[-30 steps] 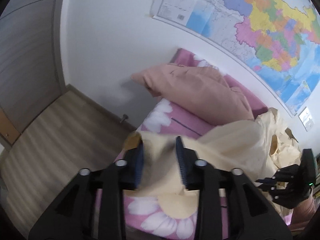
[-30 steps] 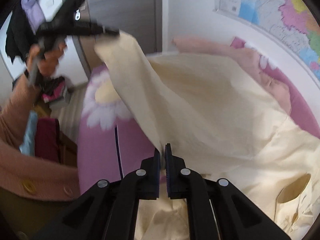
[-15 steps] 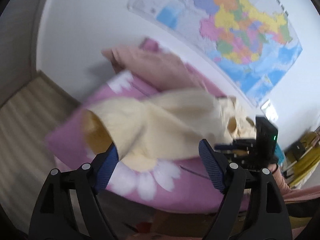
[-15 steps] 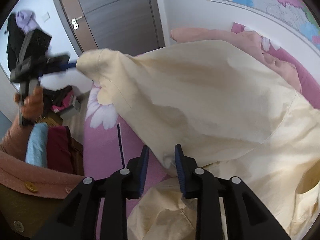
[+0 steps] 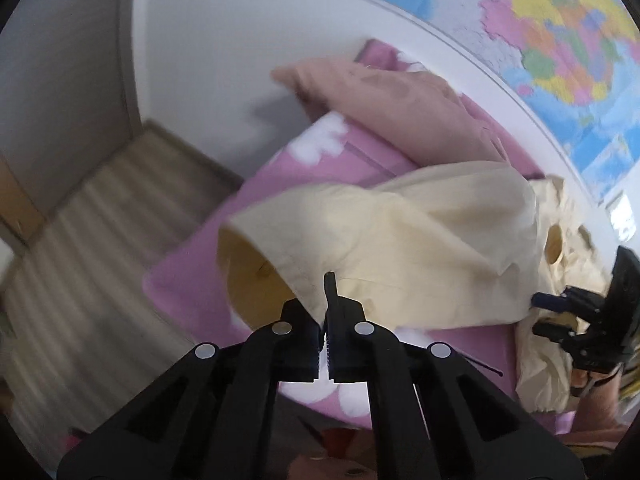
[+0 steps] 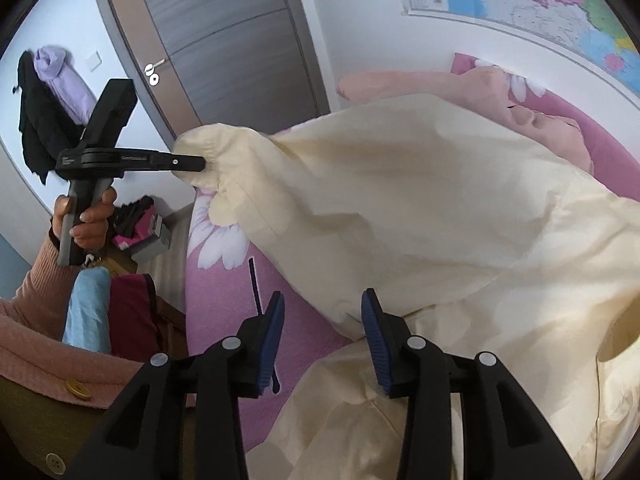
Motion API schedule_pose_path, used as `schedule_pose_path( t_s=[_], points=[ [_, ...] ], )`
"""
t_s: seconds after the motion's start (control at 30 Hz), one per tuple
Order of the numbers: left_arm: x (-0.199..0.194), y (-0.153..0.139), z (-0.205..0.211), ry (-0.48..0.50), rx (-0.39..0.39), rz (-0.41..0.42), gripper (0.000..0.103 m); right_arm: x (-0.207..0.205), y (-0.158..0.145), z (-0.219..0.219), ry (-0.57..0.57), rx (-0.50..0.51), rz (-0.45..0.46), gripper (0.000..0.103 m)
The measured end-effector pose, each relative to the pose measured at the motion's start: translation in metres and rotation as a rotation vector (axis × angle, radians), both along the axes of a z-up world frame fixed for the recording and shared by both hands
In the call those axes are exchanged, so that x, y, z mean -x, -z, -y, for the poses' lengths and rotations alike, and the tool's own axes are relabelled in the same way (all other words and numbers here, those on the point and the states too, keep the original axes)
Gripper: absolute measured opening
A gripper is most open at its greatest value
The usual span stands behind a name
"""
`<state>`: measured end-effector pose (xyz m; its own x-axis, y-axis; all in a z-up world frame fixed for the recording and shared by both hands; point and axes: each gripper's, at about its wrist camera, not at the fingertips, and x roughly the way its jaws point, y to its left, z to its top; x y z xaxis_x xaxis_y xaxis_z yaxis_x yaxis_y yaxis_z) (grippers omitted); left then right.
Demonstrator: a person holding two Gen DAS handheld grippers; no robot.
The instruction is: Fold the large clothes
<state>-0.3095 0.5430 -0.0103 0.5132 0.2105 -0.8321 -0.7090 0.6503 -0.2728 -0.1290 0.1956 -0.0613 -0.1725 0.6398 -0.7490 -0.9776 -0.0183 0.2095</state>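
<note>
A large cream-yellow garment [image 6: 420, 208] lies spread over a pink flowered bed [image 6: 224, 304]; it also shows in the left wrist view [image 5: 400, 248]. My left gripper [image 5: 325, 312] is shut on the cuff end of its sleeve and holds it up above the bed's corner; the right wrist view shows that gripper [image 6: 192, 163] pinching the cuff. My right gripper [image 6: 322, 320] is open, its blue pads on either side of the sleeve's lower edge. It appears at the right of the left wrist view [image 5: 560, 312].
A pink pillow [image 5: 392, 112] lies at the head of the bed against the white wall, under a wall map [image 5: 540, 32]. A grey door [image 6: 224, 40] and hanging clothes [image 6: 44, 100] are to the left. Wooden floor [image 5: 80, 248] lies beside the bed.
My left gripper opened half a second ago and is now shut on the sleeve cuff again. My right gripper went from shut on the fabric to open and let it go.
</note>
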Motion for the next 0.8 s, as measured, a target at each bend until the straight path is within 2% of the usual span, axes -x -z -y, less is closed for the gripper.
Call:
schedule_pose_path(
  t_s=[0.07, 0.17, 0.27, 0.3, 0.4, 0.43, 0.5, 0.57, 0.6, 0.73, 0.77, 0.8],
  points=[
    [-0.013, -0.027, 0.004, 0.037, -0.055, 0.022, 0.002, -0.006, -0.004, 0.009, 0.024, -0.017, -0.012, 0.039],
    [-0.030, -0.083, 0.012, 0.094, -0.154, 0.078, 0.002, -0.022, -0.016, 0.027, 0.070, -0.059, -0.031, 0.039],
    [-0.061, -0.149, 0.035, 0.198, -0.277, 0.126, 0.002, -0.035, -0.036, 0.045, 0.115, -0.132, -0.046, 0.041],
    [-0.071, -0.165, 0.046, 0.239, -0.306, 0.141, 0.002, -0.037, -0.045, 0.050, 0.128, -0.162, -0.039, 0.043],
    [-0.109, -0.203, 0.081, 0.360, -0.371, 0.155, 0.002, -0.036, -0.078, 0.064, 0.145, -0.285, -0.016, 0.060],
    [-0.120, -0.213, 0.093, 0.399, -0.385, 0.158, 0.002, -0.032, -0.091, 0.067, 0.146, -0.337, -0.012, 0.069],
    [-0.144, -0.231, 0.117, 0.487, -0.401, 0.168, 0.002, -0.025, -0.109, 0.069, 0.129, -0.396, 0.005, 0.071],
    [-0.167, -0.247, 0.146, 0.574, -0.429, 0.180, 0.002, -0.015, -0.128, 0.065, 0.136, -0.453, 0.060, 0.087],
    [-0.176, -0.251, 0.156, 0.601, -0.436, 0.183, 0.002, -0.013, -0.134, 0.064, 0.155, -0.475, 0.078, 0.090],
    [-0.213, -0.259, 0.205, 0.735, -0.448, 0.188, 0.000, -0.014, -0.155, 0.056, 0.227, -0.549, 0.101, 0.091],
    [-0.217, -0.260, 0.210, 0.736, -0.457, 0.188, 0.000, -0.022, -0.157, 0.061, 0.239, -0.600, 0.065, 0.089],
    [-0.225, -0.260, 0.216, 0.751, -0.453, 0.194, 0.000, -0.032, -0.161, 0.065, 0.243, -0.628, 0.026, 0.082]
  ],
)
